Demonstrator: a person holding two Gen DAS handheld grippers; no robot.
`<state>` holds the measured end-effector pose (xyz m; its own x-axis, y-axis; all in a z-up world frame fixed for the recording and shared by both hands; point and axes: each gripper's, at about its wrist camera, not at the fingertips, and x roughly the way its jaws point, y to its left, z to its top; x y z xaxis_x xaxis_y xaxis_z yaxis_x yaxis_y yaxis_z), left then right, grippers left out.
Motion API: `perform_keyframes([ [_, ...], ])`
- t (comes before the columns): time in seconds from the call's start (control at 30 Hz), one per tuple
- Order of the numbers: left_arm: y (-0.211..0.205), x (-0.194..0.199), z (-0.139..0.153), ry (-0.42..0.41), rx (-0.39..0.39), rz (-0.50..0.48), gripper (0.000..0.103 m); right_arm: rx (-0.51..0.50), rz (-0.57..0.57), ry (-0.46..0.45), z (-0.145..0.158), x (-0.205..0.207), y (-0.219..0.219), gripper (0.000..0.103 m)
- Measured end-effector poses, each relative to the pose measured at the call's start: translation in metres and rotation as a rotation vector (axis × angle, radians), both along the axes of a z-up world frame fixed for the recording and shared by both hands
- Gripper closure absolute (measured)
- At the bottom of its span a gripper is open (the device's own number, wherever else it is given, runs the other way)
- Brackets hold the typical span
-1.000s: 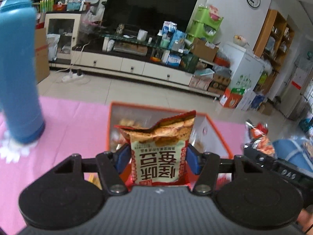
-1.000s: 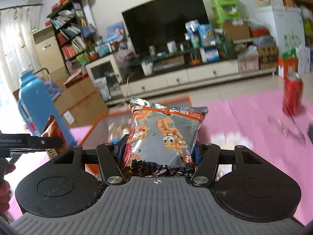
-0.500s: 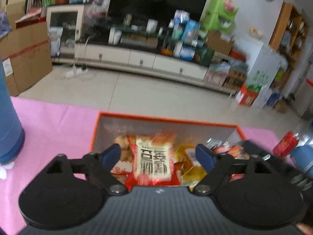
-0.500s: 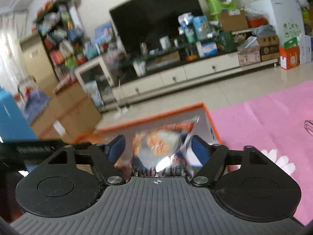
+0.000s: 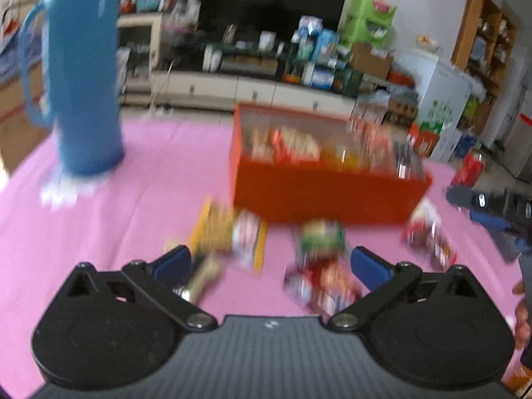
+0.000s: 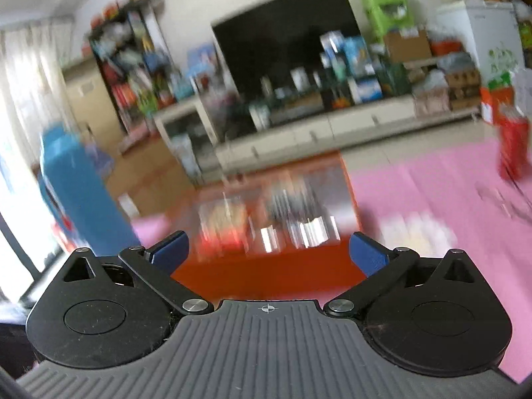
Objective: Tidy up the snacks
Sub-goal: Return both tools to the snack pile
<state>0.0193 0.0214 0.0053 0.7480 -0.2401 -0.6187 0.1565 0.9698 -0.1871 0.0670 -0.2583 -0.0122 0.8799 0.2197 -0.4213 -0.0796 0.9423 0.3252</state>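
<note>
Several snack packets [image 5: 309, 144] sit in the orange box [image 5: 319, 193]; roughly four packets [image 5: 319, 266] remain on the pink counter [image 5: 133, 199], though blur obscures the count. Left tool [image 5: 269, 262] and right tool [image 6: 267, 249] are both spread, empty.

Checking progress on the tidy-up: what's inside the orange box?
The orange box holds several snack packets, red, yellow and silvery, blurred by motion. Its front wall hides whatever lies lower down, so no count is possible.
</note>
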Motion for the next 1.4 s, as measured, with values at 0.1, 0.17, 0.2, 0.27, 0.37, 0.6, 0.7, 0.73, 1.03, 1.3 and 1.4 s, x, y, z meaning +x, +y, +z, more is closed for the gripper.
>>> perform_keyframes([
  [0.1, 0.008, -0.023, -0.027, 0.071, -0.035, 0.013, 0.001, 0.001, 0.015, 0.131, -0.034, -0.034, 0.002, 0.01],
  [0.17, 0.012, -0.028, -0.036, 0.112, -0.045, 0.039, 0.001, 0.034, 0.032, 0.192, -0.051, -0.055, 0.003, 0.01],
  [0.2, 0.016, -0.028, -0.038, 0.131, -0.053, 0.05, 0.001, 0.036, 0.053, 0.211, -0.059, -0.066, 0.007, 0.01],
  [0.27, 0.025, -0.028, -0.035, 0.12, -0.045, 0.082, 0.001, 0.002, 0.096, 0.239, -0.069, -0.08, 0.019, 0.01],
  [0.37, 0.04, -0.032, -0.033, 0.112, -0.057, 0.115, 0.001, -0.063, 0.133, 0.223, -0.07, -0.088, 0.032, 0.01],
  [0.6, 0.006, -0.025, -0.039, 0.166, -0.115, 0.045, 0.001, -0.01, 0.025, 0.242, -0.064, -0.07, 0.012, 0.01],
  [0.7, -0.026, -0.026, -0.037, 0.161, -0.077, 0.053, 0.001, -0.008, -0.035, 0.235, -0.063, -0.067, -0.003, 0.01],
  [0.73, -0.04, -0.027, -0.039, 0.165, -0.052, 0.063, 0.001, -0.011, -0.051, 0.227, -0.062, -0.068, -0.009, 0.01],
  [1.03, -0.096, -0.024, -0.066, 0.183, 0.084, 0.111, 0.012, 0.202, -0.134, 0.245, -0.069, -0.074, -0.063, 0.01],
  [1.3, -0.042, -0.033, -0.068, 0.174, 0.153, 0.066, 0.015, 0.247, -0.133, 0.26, -0.072, -0.071, -0.066, 0.01],
  [1.4, -0.024, -0.03, -0.067, 0.183, 0.165, 0.052, 0.015, 0.218, -0.117, 0.267, -0.072, -0.07, -0.059, 0.01],
])
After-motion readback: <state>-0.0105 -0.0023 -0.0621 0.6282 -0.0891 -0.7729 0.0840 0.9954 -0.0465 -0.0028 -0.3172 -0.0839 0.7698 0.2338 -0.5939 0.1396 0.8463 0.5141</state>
